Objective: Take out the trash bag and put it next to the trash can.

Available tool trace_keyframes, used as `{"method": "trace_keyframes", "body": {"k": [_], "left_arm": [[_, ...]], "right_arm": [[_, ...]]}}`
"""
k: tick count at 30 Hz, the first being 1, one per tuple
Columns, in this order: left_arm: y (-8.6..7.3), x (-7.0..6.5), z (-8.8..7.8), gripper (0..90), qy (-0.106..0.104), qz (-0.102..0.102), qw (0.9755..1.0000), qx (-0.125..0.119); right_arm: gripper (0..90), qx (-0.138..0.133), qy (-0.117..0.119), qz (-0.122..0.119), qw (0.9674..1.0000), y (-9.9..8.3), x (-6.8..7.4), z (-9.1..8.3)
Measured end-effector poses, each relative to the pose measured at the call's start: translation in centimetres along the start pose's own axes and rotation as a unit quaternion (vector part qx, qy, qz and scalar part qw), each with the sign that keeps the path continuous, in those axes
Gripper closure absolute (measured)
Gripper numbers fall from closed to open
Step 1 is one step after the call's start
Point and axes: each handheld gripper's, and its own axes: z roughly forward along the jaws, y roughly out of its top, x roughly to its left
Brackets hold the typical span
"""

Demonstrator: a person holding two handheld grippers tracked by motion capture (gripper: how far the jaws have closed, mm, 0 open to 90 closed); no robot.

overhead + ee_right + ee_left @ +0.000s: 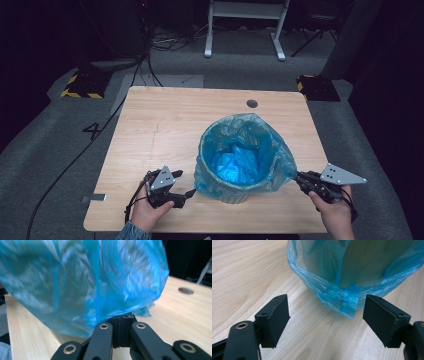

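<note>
The blue bag [243, 150] lines a small bin [235, 194] sitting on the near half of the wooden table [165, 125], with its edge folded down over the outside of the rim. The right gripper [299, 176] is clenched on the bag's hem at the bin's right side, pads pressed together with plastic pinched between them, and the film there looks pulled out toward it. The left gripper [186, 184] sits just beside the bin's left side, jaws spread wide and holding nothing, a fold of the bag hanging between them without touching.
</note>
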Motion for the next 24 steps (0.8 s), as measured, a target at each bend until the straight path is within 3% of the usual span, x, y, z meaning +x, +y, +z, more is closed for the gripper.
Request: {"method": "trace_keyframes", "body": {"k": [10, 13, 24], "left_arm": [[-0.1, 0.0, -0.3, 20.6, 0.004, -0.002, 1.0, 0.001], [-0.1, 0.1, -0.4, 20.7, 0.005, -0.002, 1.0, 0.001], [-0.4, 0.0, -1.2, 20.8, 0.013, -0.004, 0.9999, -0.002]], "right_arm": [[90.0, -0.025, -0.012, -0.035, 0.999, 4.5, 0.1, -0.8], [90.0, -0.029, -0.01, -0.038, 0.9988, 5.1, 0.2, -0.7], [89.9, -0.034, 0.013, -0.075, 0.9965, 9.1, 1.7, 1.3]]}}
